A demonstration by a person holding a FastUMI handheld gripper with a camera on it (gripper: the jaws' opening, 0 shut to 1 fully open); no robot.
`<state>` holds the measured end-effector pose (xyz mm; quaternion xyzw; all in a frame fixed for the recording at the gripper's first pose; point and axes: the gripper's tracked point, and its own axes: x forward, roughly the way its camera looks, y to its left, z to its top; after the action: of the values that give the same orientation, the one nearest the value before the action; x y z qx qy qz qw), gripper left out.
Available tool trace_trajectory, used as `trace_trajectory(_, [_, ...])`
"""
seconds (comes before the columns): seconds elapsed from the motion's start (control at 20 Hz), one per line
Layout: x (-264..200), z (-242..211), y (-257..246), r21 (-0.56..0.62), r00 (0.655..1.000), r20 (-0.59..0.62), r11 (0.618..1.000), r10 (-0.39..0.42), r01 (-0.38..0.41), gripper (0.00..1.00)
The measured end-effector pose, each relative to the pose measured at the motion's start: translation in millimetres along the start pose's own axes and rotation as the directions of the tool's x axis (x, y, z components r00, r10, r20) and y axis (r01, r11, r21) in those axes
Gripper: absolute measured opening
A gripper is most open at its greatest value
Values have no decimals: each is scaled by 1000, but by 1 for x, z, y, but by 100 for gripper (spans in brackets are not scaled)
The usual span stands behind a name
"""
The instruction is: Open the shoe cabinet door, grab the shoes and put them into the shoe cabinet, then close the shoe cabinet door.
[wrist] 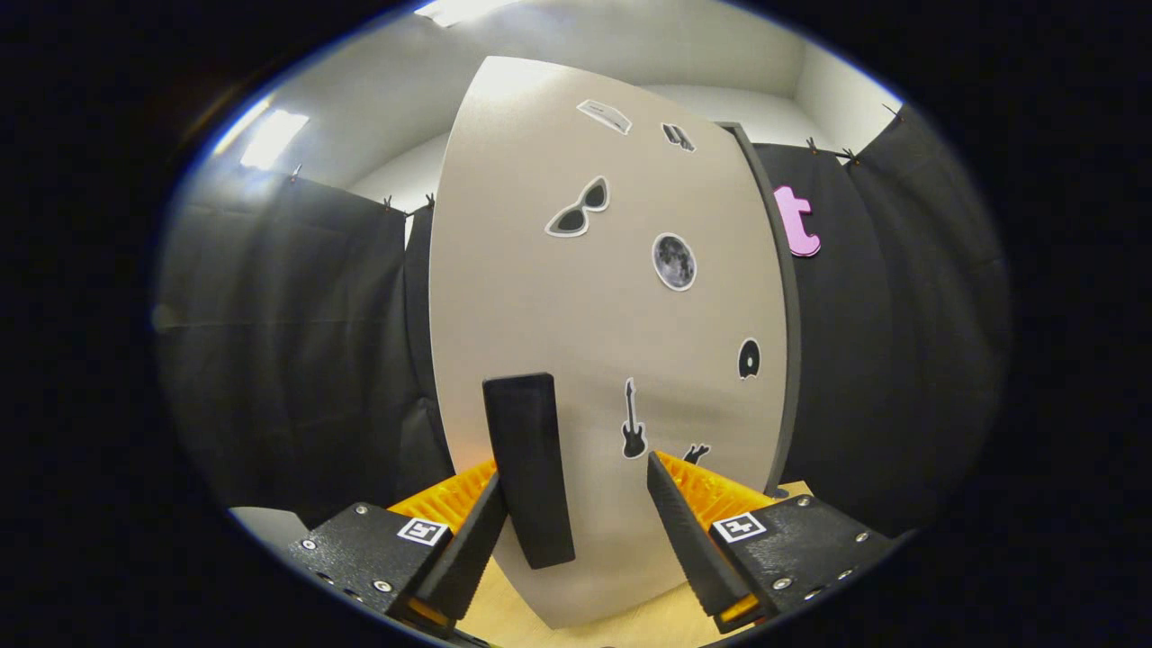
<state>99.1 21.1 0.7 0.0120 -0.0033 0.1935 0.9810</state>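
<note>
Cabinet door (594, 342) shut, handle (529, 468) btwn open gripper (576, 513)

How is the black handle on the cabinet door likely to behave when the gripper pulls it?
The handle looks like a stiff bar, so it probably won't flex. Its matte face may grip fairly well. The open gripper straddles it, and the flat door likely swings rather than bends.

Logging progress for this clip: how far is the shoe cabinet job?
Early stage. Nothing looks done yet: the cabinet door looks shut, or nearly so. In hand: the hand-held gripper is open around the dark door handle, one finger touching it, the other clear. Left: pull the door open, put the shoes inside, close the door.
</note>
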Motion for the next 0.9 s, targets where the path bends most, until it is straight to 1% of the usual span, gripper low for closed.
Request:
trace_trajectory(0.1, [16,-1,9,-22,1000,-3,1000,3,-3,92])
trace_trajectory(0.4, [37,0,15,-36,1000,-5,999,-8,8,93])
trace_trajectory(0.7, [57,0,21,4,1000,-5,1000,-30,30,93])
trace_trajectory(0.9, [70,0,26,-6,998,5,998,-56,56,93])
